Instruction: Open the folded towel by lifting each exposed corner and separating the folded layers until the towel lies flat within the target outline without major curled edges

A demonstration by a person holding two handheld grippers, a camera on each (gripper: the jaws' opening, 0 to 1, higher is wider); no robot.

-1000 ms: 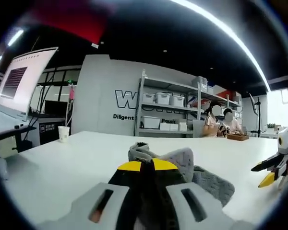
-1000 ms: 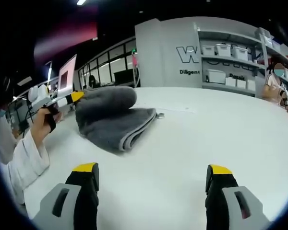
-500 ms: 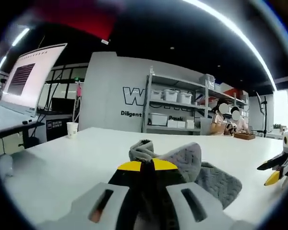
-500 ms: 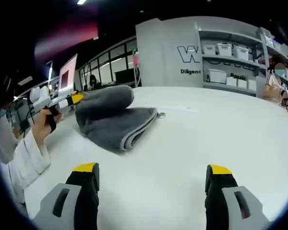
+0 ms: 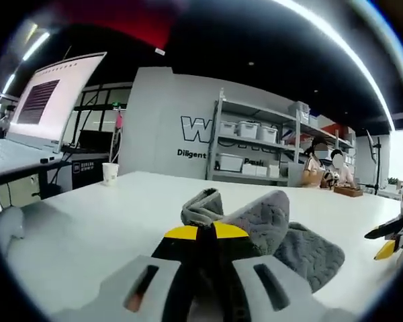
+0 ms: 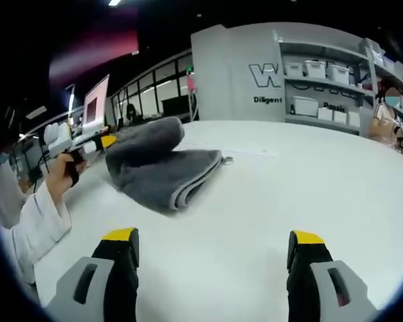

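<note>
Two hand-held grippers work over a white counter (image 6: 269,201) that carries a grey towel (image 6: 162,164). In the left gripper view, the left hand-held gripper (image 5: 199,235) has its yellow-tipped jaws pressed together on a bunched part of the towel (image 5: 262,225), which rises in a hump just past the tips and spills down to the counter (image 5: 87,228) on the right. In the right gripper view that same left hand-held gripper (image 6: 101,141) shows at the towel's left end, held by a hand (image 6: 62,168) in a white sleeve (image 6: 33,225); the upper layer of the towel is lifted and curls over there, while the lower layers lie flat on the counter with their stacked folded edges facing the camera.

The right hand-held gripper (image 6: 211,245) has its jaws spread wide apart, with nothing between them, low over bare counter and well apart from the towel. Its yellow tips (image 5: 386,245) also show at the right edge of the left gripper view, clear of the cloth.

Behind the counter stands a grey wall with lettering (image 5: 195,131), a shelf rack (image 5: 262,144) holding white bins, and a paper cup (image 5: 110,173) near the counter's far edge. A large screen (image 5: 50,97) sits to the left. People (image 5: 326,168) sit at a far table.
</note>
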